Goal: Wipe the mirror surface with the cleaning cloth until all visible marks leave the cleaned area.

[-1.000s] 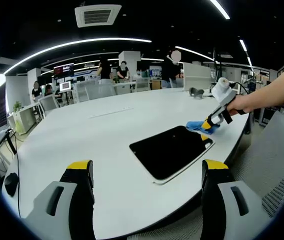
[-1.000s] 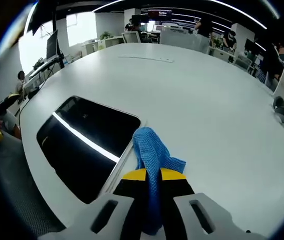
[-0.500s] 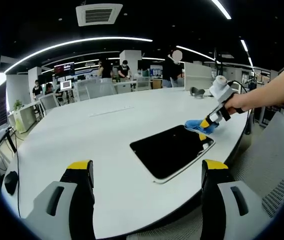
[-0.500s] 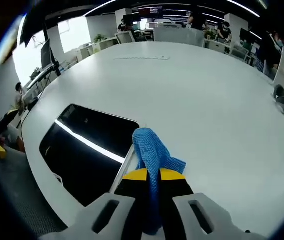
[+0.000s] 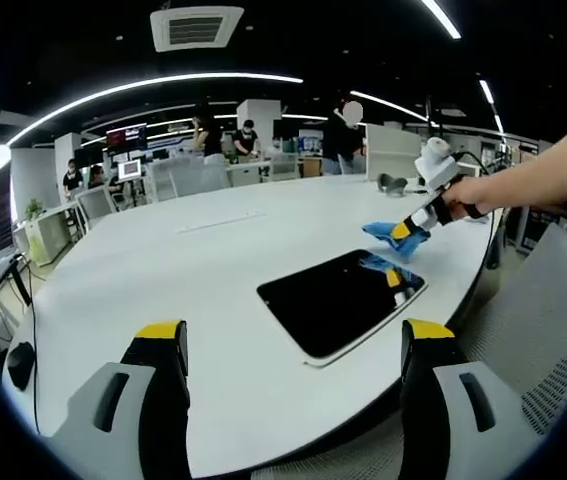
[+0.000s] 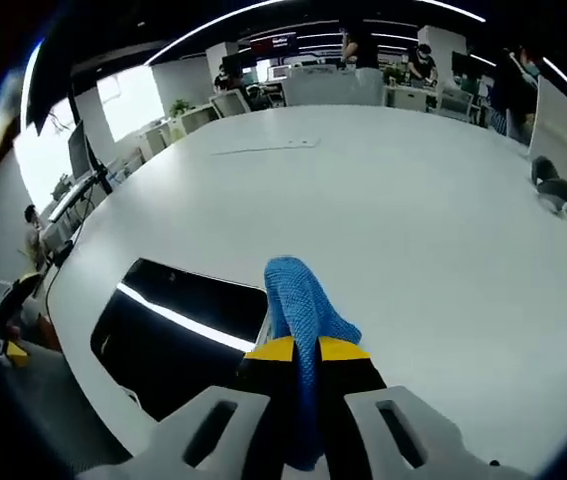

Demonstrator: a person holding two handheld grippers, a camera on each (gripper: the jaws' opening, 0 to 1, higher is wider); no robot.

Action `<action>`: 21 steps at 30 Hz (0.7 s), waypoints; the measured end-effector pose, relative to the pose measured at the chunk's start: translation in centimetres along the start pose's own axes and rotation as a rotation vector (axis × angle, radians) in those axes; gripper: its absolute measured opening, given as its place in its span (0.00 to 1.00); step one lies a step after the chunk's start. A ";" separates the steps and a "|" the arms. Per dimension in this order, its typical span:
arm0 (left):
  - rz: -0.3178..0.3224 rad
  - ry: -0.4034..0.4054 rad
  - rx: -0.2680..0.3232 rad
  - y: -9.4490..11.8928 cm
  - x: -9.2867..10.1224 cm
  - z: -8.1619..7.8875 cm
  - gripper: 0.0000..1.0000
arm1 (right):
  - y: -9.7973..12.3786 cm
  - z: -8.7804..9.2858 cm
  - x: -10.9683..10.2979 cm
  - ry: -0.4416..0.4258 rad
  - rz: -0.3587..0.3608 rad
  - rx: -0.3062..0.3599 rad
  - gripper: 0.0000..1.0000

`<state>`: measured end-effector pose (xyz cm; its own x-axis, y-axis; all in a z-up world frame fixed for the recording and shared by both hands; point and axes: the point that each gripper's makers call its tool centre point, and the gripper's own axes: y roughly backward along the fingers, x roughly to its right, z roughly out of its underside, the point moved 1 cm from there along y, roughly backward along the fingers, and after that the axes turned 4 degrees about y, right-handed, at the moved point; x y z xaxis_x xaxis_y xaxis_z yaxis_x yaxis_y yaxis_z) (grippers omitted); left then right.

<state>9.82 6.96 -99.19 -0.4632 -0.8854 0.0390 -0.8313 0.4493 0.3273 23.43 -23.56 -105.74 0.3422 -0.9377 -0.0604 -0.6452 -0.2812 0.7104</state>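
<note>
While the white counter carries the dark mirror near its right edge, the left gripper hangs spread and empty; the right gripper view shows the right gripper clenched on the blue cleaning cloth, beside the mirror's far corner.

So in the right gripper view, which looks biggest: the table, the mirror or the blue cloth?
1. Table
2. Mirror
3. Blue cloth, though it sits nearest the camera, shut in the right gripper, so it looks larger than it is.
</note>
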 end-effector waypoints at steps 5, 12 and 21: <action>0.004 0.001 -0.001 0.0 0.0 0.0 0.86 | -0.7 -0.5 -1.3 -0.011 -0.013 -0.004 0.00; 0.003 0.000 -0.009 -0.1 -0.1 0.1 0.85 | -1.8 -0.9 -3.2 -0.014 -0.039 -0.016 0.00; 0.005 0.001 -0.013 -0.1 -0.1 0.1 0.85 | -3.3 -1.5 -4.5 0.030 -0.045 -0.038 0.00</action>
<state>9.89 7.03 -99.32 -0.4674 -0.8831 0.0419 -0.8246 0.4526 0.3393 25.07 -18.13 -106.74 0.3911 -0.9175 -0.0722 -0.6026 -0.3145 0.7335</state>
